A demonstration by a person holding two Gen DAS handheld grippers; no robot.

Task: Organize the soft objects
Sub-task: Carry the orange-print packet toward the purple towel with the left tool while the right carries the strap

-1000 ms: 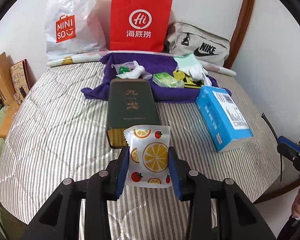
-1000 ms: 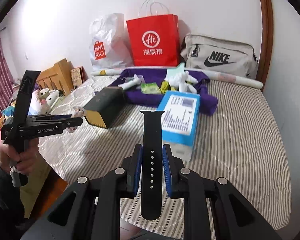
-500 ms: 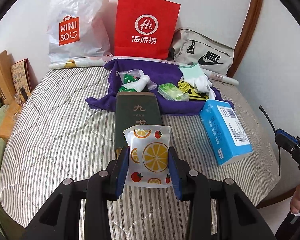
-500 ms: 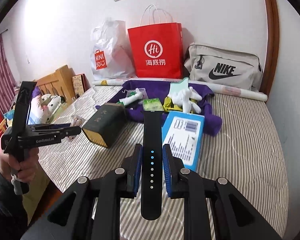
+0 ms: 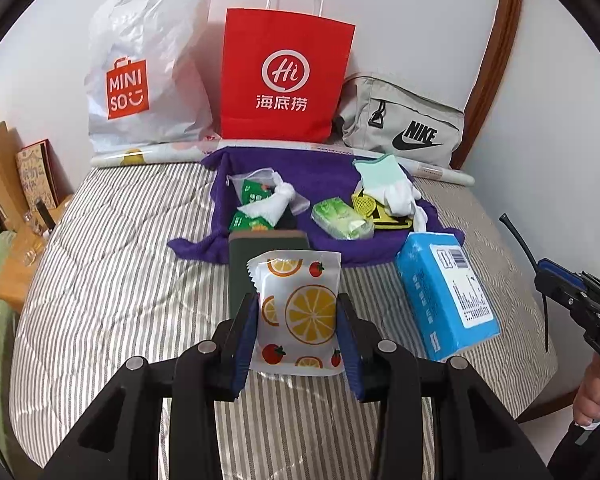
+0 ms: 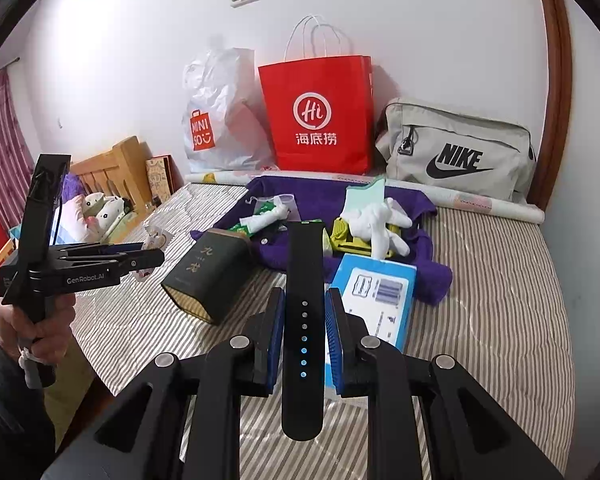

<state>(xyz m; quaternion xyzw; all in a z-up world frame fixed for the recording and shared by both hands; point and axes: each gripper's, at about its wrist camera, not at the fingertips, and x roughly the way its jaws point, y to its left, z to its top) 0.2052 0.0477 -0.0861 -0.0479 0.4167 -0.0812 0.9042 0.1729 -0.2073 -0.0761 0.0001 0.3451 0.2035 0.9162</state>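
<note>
My left gripper [image 5: 297,312] is shut on a white wet-wipe packet [image 5: 297,312] printed with orange slices, held upright above the striped bed [image 5: 111,280]. My right gripper [image 6: 304,320] is shut on a black watch strap [image 6: 303,312] that stands up between its pads. On the purple towel [image 5: 320,176] lie white gloves [image 5: 392,188], a green tissue pack [image 5: 342,220], a yellow item [image 5: 366,204] and green sachets with a white cloth [image 5: 259,204]. A dark green box [image 6: 207,272] and a blue tissue pack [image 5: 444,292] lie in front of the towel.
A white Miniso bag [image 5: 143,72], a red paper bag [image 5: 283,80] and a grey Nike bag [image 5: 404,124] lean on the wall behind the bed. A wooden headboard [image 6: 111,172] and soft toys [image 6: 103,208] are at the left. A hand [image 6: 31,332] grips the left tool.
Both grippers have risen and pulled back from the bed, each still holding its item. The box, towel and bags sit farther off and lower in both views.
</note>
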